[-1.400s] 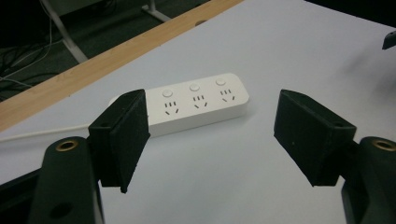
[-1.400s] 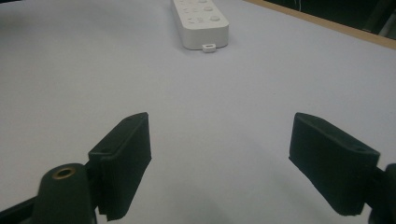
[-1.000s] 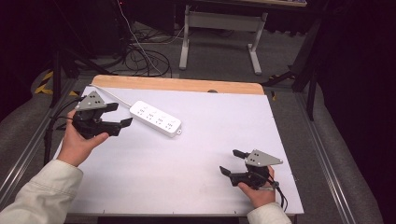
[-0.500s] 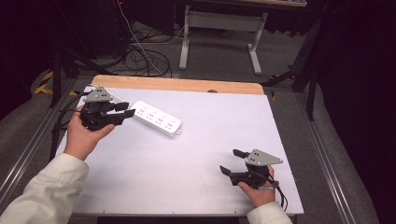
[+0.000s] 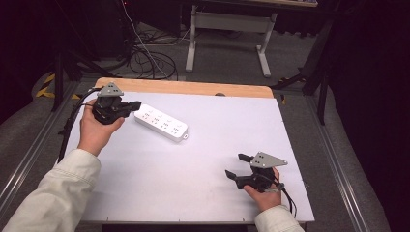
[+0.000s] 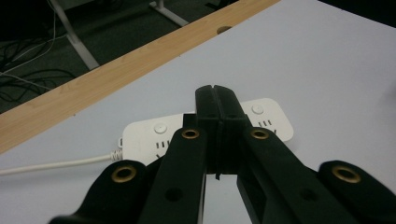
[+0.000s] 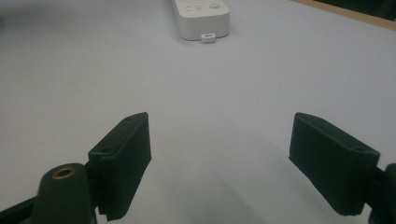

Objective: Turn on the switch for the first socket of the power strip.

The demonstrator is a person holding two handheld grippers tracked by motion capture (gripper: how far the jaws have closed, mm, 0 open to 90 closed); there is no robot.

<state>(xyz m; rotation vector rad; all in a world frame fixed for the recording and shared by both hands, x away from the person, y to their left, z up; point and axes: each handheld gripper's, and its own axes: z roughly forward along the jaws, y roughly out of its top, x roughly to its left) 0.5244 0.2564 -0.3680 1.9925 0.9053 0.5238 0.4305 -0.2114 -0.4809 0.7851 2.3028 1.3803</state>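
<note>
A white-topped table (image 5: 193, 193) with a pale wooden far edge stands in a dim workshop. Nearest the camera, the right tool (image 5: 240, 166) rests low on the table, its black jaws spread wide with nothing between them. Farther off, the left tool (image 5: 135, 104) has just been closing; its jaws now meet, empty, the tip just short of the near end of the white oblong plastic power strip (image 5: 161, 123). The strip's long axis runs away from that tool toward the table's middle, well apart from the right hand. Beyond, tangled black cables (image 5: 145, 58) and a grey metal bench frame (image 5: 227, 29) stand on the dark floor.
</note>
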